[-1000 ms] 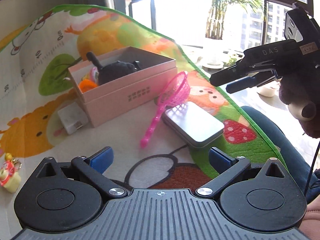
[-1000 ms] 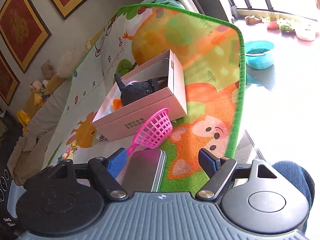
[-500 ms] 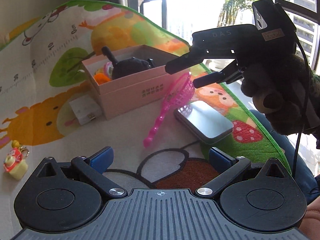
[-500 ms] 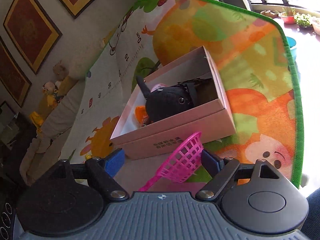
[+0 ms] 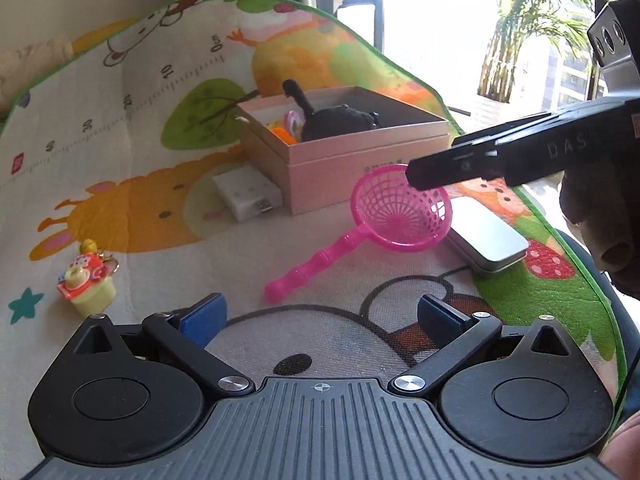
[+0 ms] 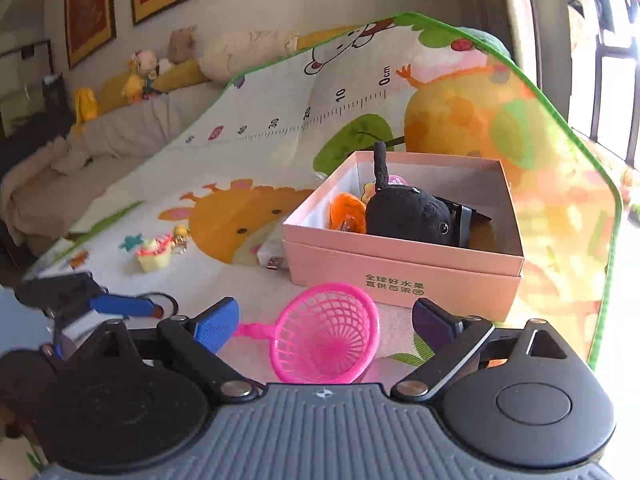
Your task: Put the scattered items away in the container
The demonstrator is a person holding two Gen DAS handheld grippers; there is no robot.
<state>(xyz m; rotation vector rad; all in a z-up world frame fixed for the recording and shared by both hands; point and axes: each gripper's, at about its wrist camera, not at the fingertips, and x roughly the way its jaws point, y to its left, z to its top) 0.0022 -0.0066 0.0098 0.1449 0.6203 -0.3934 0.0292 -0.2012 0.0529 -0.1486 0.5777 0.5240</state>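
A pink open box [image 5: 360,168] [image 6: 404,276] stands on the cartoon play mat [image 5: 152,184] and holds a black plush toy [image 6: 408,216], an orange item [image 6: 347,213] and other small things. A pink toy net [image 5: 396,210] [image 6: 326,330] lies in front of the box. My right gripper [image 6: 324,316] is open, its jaws on either side of the net's basket; it shows in the left wrist view [image 5: 432,172] over the net's rim. My left gripper [image 5: 318,314] is open and empty, low over the mat near the net's handle.
A silver tin [image 5: 486,236] lies right of the net. A white adapter [image 5: 247,194] [image 6: 276,258] sits against the box's left side. A small keychain toy [image 5: 86,280] [image 6: 156,254] lies at the mat's left. Cushions and soft toys [image 6: 140,76] line the back.
My right gripper has come down and forward until its jaws flank the net's basket. The left gripper has shifted left, so the box and net sit more to the right.
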